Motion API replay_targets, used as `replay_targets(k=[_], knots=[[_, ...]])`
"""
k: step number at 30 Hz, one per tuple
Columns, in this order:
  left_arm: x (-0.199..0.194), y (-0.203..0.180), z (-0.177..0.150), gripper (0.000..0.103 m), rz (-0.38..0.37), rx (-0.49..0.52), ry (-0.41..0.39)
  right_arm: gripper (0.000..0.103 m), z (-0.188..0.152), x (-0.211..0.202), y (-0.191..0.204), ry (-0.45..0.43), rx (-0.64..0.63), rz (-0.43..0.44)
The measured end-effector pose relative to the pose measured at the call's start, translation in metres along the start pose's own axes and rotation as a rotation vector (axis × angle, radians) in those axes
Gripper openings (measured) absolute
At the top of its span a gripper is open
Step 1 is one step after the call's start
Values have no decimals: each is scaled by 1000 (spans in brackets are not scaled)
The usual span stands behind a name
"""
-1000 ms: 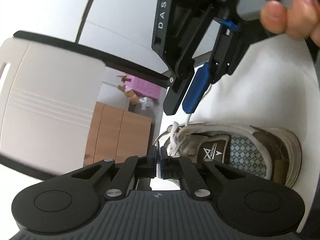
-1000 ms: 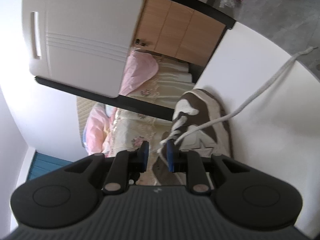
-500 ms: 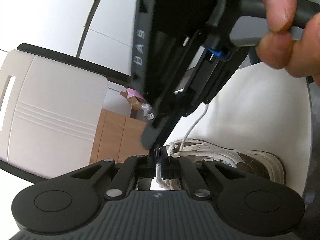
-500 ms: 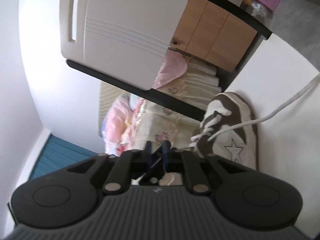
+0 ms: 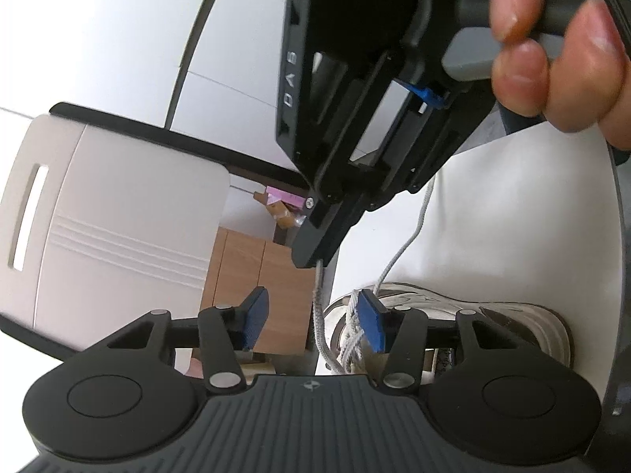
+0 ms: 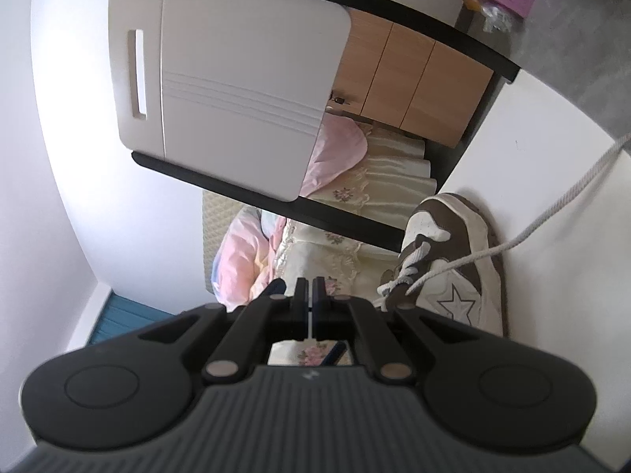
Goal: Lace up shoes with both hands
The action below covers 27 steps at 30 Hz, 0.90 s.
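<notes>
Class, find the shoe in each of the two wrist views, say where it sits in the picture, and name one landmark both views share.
Left wrist view: the shoe lies at lower right on the white table, partly behind the left claw's right finger.
Right wrist view: the shoe is at right of centre, toe pointing up the picture, beside the shut right claw.
Shared landmark: the white chair back with a slot.

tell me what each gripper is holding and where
Right gripper: shut on the shoelace near its free end. Left gripper: opening, gripping nothing.
</notes>
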<state>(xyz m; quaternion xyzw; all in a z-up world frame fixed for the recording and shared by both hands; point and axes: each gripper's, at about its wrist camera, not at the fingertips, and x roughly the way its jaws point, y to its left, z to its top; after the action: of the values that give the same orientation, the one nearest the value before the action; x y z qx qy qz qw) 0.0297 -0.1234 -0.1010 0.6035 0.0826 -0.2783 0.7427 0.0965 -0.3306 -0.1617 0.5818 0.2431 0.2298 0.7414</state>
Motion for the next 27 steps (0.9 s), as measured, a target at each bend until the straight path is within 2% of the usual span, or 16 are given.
replay_targets(k=[3, 4, 6, 14, 17, 24, 26, 27], knots=[[2, -1, -1, 37, -6, 21, -9, 2, 1, 0, -3, 8, 28, 23], [3, -1, -2, 24, -11, 28, -13, 2, 1, 0, -4, 13, 46, 37], [1, -3, -3, 7, -34, 52, -25, 2, 2, -1, -7, 11, 61, 31], [-11, 0, -6, 4, -47, 21, -36, 2, 5, -5, -11, -6, 87, 11], [-18, 0, 5, 4, -57, -6, -38, 4, 4, -5, -9, 4, 74, 12], [-16, 5, -8, 4, -46, -24, 41, 7, 1, -1, -6, 5, 21, -84], [-17, 5, -15, 4, -51, -20, 65, 12, -1, 4, -2, 18, -33, -139], [-17, 5, -19, 4, -56, -17, 75, 24, -3, 7, 1, 29, -67, -165]])
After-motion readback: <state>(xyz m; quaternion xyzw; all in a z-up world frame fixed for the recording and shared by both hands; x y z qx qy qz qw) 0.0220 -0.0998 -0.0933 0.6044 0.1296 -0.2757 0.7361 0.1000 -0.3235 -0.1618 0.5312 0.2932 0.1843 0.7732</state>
